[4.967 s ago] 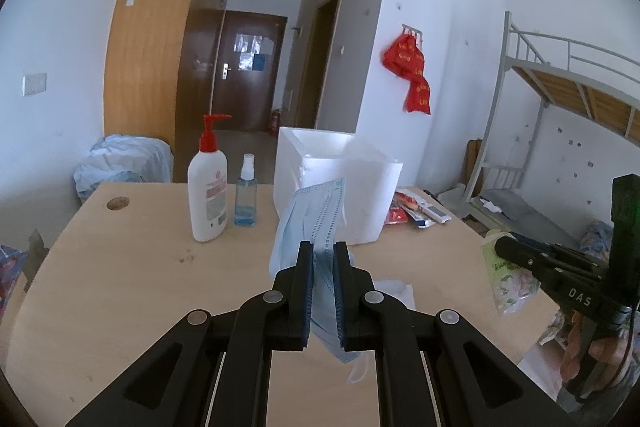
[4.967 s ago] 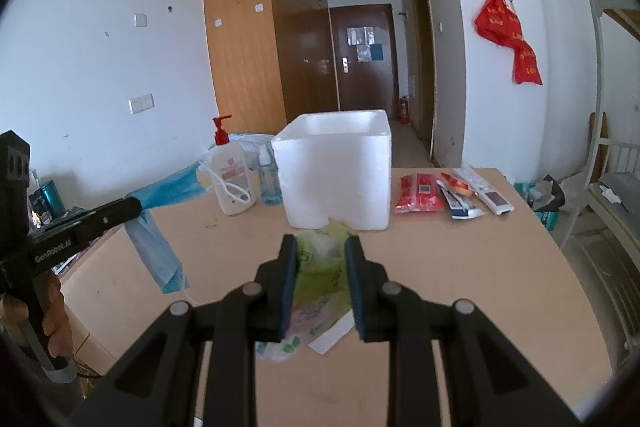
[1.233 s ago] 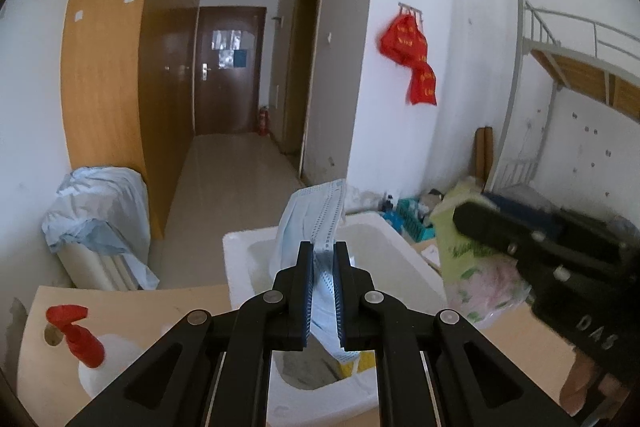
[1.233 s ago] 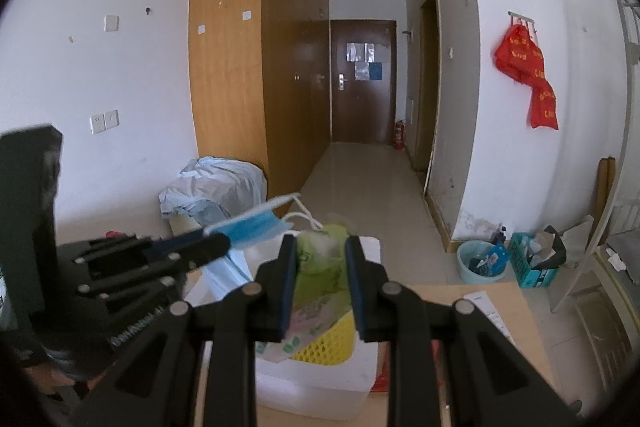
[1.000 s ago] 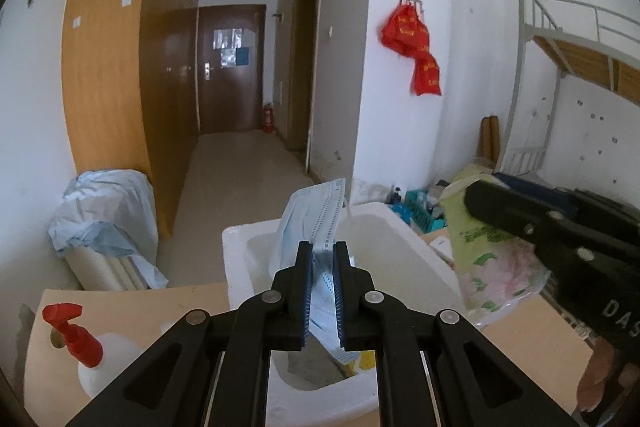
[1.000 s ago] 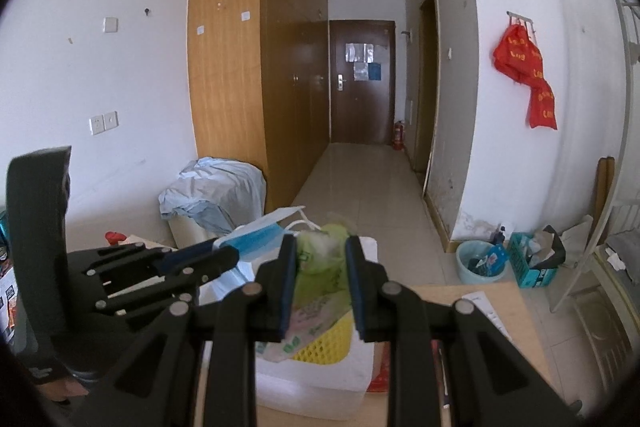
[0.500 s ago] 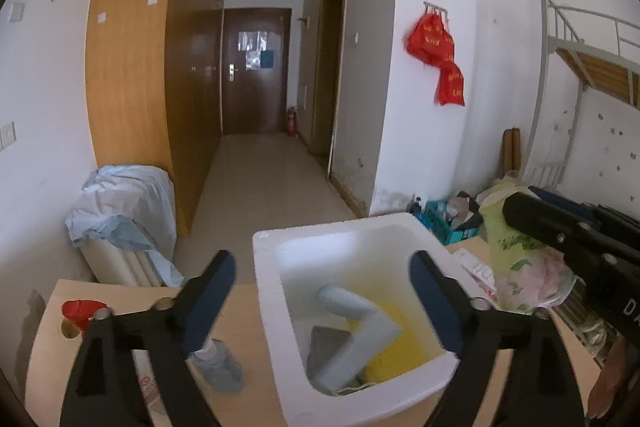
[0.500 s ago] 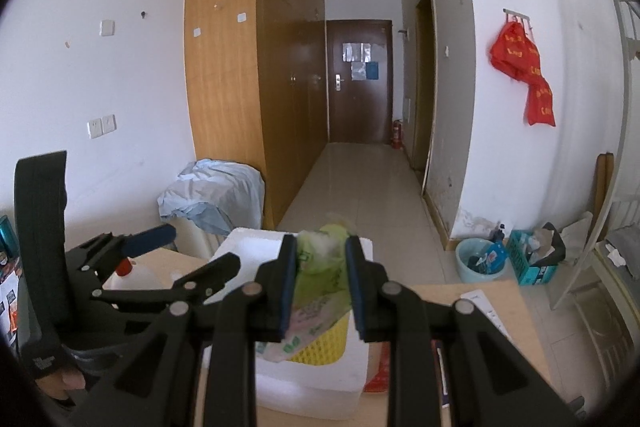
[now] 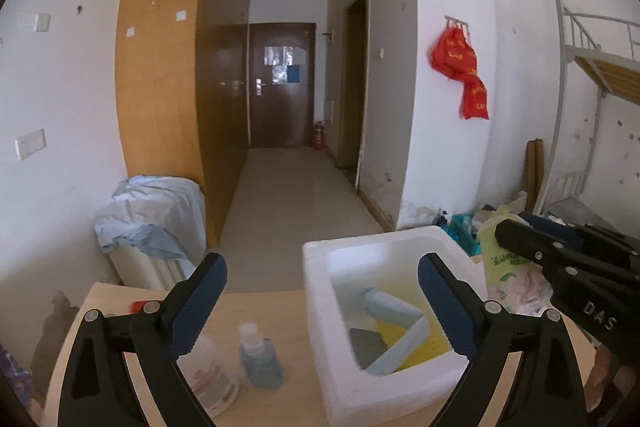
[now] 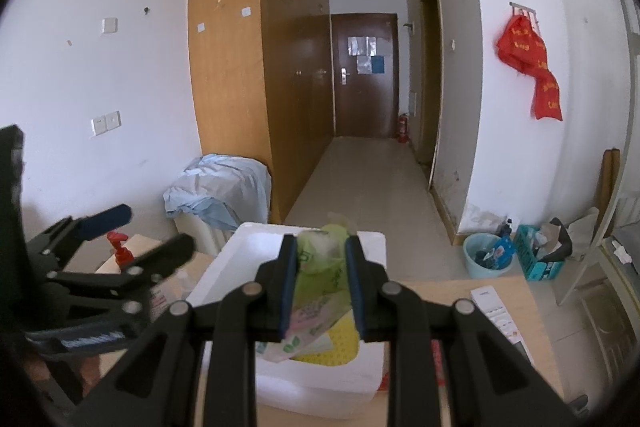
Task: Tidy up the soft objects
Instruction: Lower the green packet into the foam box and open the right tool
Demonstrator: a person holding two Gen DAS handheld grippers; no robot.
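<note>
in the left wrist view, the left gripper stood wide open with nothing in it, low in the frame. the blue face mask lay in the white foam box, lower right.

in the right wrist view, the right gripper squeezed a green tissue pack over the box, at the middle bottom. it looked light and squishy, best pinched at its middle.

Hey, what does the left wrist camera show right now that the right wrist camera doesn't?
Only the left wrist view looks down into the white foam box: a blue mask pack lies inside on something yellow. It also shows a small blue bottle on the table. Only the right wrist view shows a blue bucket on the floor and the red pump top. Both show the box, the left gripper with jaws wide and empty, and the right gripper shut on a green tissue pack.
</note>
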